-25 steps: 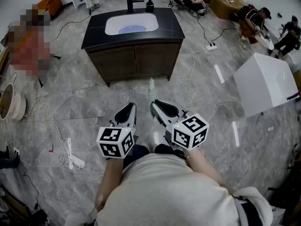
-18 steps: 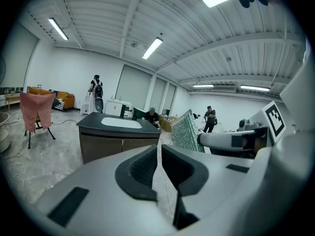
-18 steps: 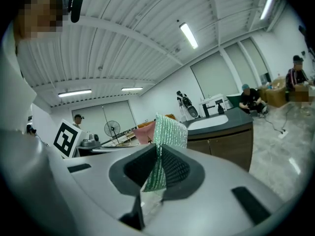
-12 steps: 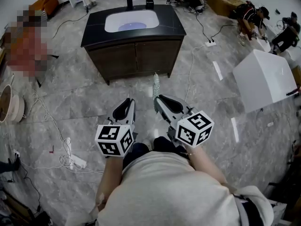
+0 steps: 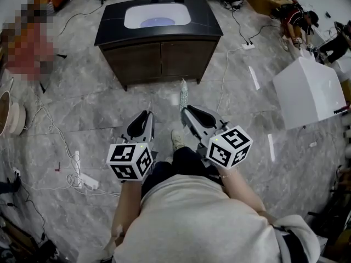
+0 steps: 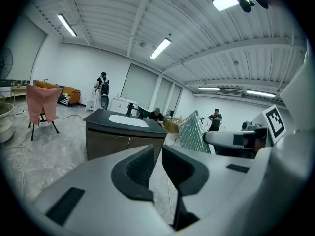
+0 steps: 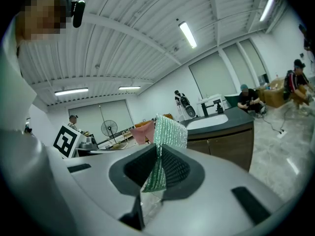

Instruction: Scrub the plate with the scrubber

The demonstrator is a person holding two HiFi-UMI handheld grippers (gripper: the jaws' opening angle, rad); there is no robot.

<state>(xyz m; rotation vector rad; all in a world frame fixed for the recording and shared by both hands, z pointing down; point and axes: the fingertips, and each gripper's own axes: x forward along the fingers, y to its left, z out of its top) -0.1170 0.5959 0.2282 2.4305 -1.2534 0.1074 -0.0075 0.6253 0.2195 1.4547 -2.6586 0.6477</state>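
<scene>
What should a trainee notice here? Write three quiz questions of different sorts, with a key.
1. What stands between the jaws of the left gripper?
2. The right gripper grips: A) a white plate; B) a green glittery mesh scrubber; C) a soap bottle.
3. True or false: the white basin sits in a black-topped wooden cabinet ahead of both grippers.

Key: 1) nothing; 2) B; 3) true.
</scene>
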